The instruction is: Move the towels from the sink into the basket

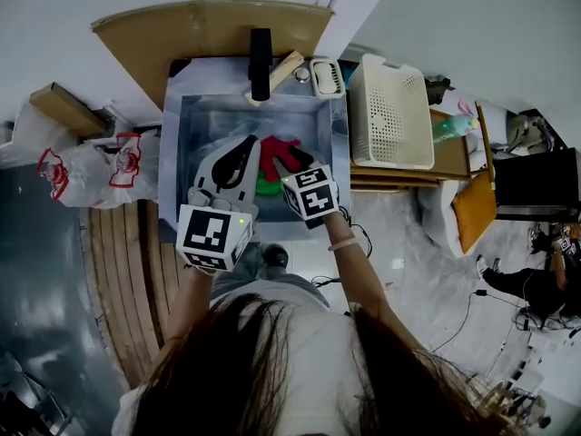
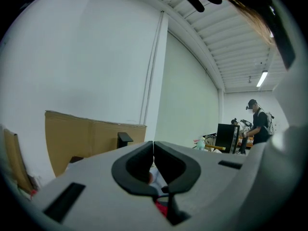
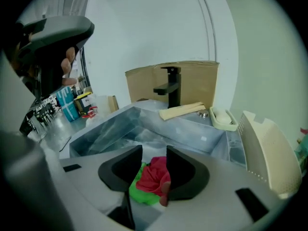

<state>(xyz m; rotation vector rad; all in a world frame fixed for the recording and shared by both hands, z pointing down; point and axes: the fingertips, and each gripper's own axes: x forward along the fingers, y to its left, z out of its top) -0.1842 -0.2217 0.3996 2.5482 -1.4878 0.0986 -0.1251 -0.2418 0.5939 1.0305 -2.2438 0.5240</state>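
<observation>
While the person leans over the grey sink (image 1: 195, 143), the head view shows a black tap (image 1: 260, 62) and brown cardboard (image 1: 209, 25) behind it, against a white wall. A red towel (image 1: 277, 151) and a green towel (image 1: 266, 187) lie in the sink. The white basket (image 1: 390, 112) stands just right of the sink. The left claw (image 1: 247, 142) is over the sink. The right claw (image 1: 298, 166) points down at the towels.

In the left gripper view, the left claw (image 2: 153, 146) has its jaws pressed together. Past it are the wall, the cardboard (image 2: 91, 138) and a person (image 2: 260, 121) far off.

In the right gripper view, the right claw (image 3: 154, 165) has its jaws apart. The red towel (image 3: 156, 174) and green towel (image 3: 142, 191) show between them, down in the sink (image 3: 110, 129). The basket (image 3: 267, 153) is at the right.
</observation>
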